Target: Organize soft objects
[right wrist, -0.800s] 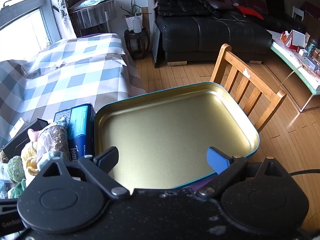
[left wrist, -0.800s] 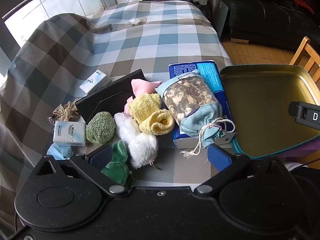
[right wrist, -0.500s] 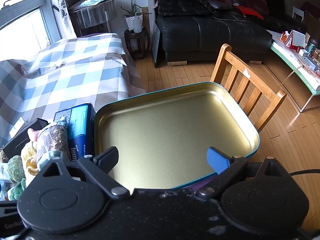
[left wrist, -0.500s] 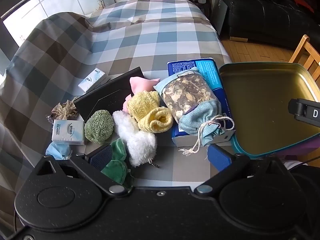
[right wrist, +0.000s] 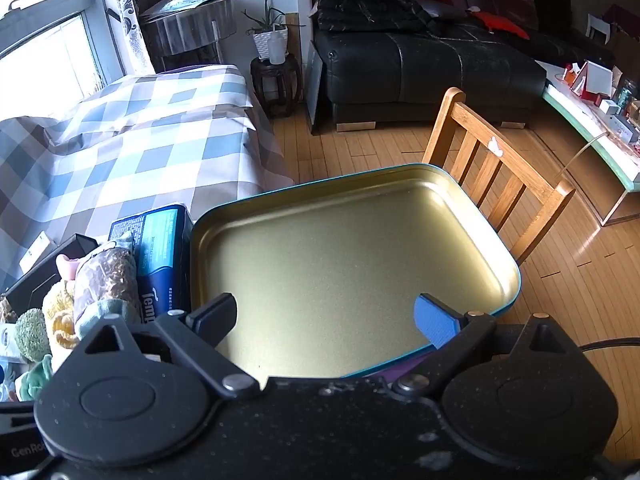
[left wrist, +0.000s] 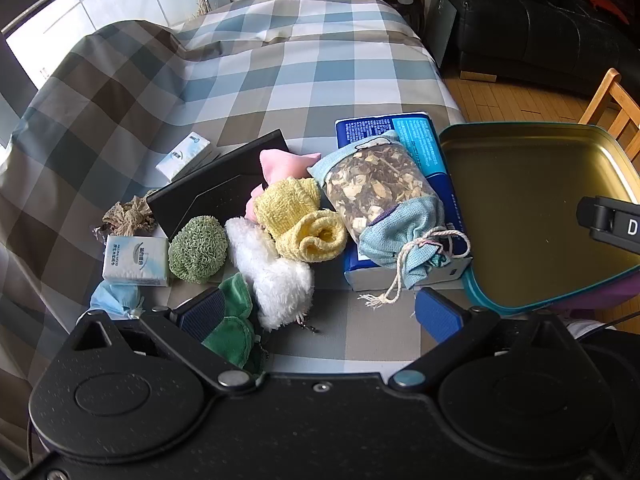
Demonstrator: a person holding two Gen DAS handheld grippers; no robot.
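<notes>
A heap of soft things lies on the checked tablecloth: a drawstring pouch of dried herbs on a blue tissue pack, a rolled yellow knit, a white fluffy piece, a green scrubber, a pink plush and a green cloth. My left gripper hovers open above the heap's near side, its left finger over the green cloth. A gold tin tray stands at the right. My right gripper is open over that tray, holding nothing.
A black box, two small tissue packets and a lace scrap lie left of the heap. A wooden chair stands behind the tray, with a black sofa farther back. The far tablecloth is bare.
The left view has shifted slightly, with the heap sitting a little lower and farther left in frame than before. The right gripper and the tray look unchanged.
</notes>
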